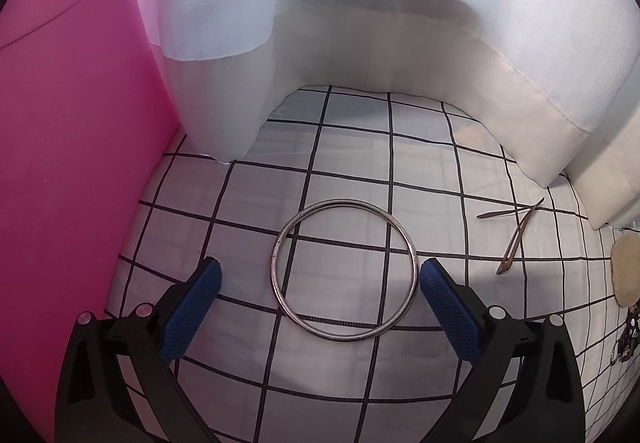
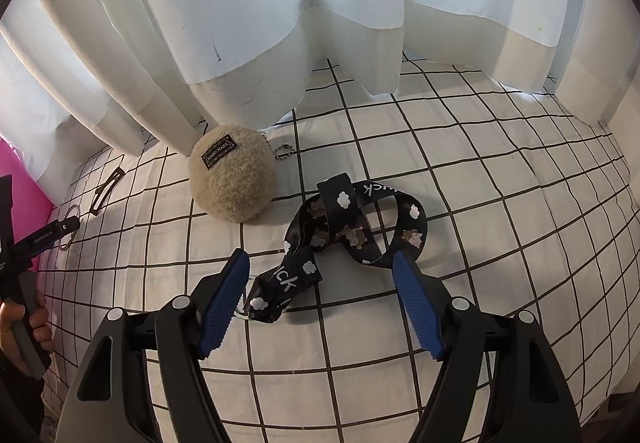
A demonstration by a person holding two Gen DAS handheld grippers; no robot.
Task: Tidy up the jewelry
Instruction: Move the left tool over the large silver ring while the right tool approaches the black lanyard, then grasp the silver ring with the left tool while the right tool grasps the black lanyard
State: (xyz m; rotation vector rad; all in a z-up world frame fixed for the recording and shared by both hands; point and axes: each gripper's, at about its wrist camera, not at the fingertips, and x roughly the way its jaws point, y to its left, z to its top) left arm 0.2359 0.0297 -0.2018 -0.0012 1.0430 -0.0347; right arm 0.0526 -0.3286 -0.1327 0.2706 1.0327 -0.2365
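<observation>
A thin silver bangle (image 1: 274, 263) lies flat on the black-and-white checked cloth (image 1: 360, 147). My left gripper (image 1: 320, 275) hangs open over it, its blue pads (image 1: 196, 307) standing either side of the ring without pressing on it. In the right wrist view, my right gripper (image 2: 320, 271) is open above a black lanyard (image 2: 352, 231) with white clouds and small animals, which lies bunched between the fingers. A beige plush pouch (image 2: 232, 179) with a ball chain sits just beyond the lanyard. Two thin hair clips (image 1: 516, 239) lie to the right of the bangle.
A pink box wall (image 1: 80, 163) rises close on the left of the bangle. White curtain folds (image 2: 260, 23) hang down to the cloth along the far side. A hand (image 2: 24, 323) holding the left gripper's handle shows at the left edge of the right wrist view.
</observation>
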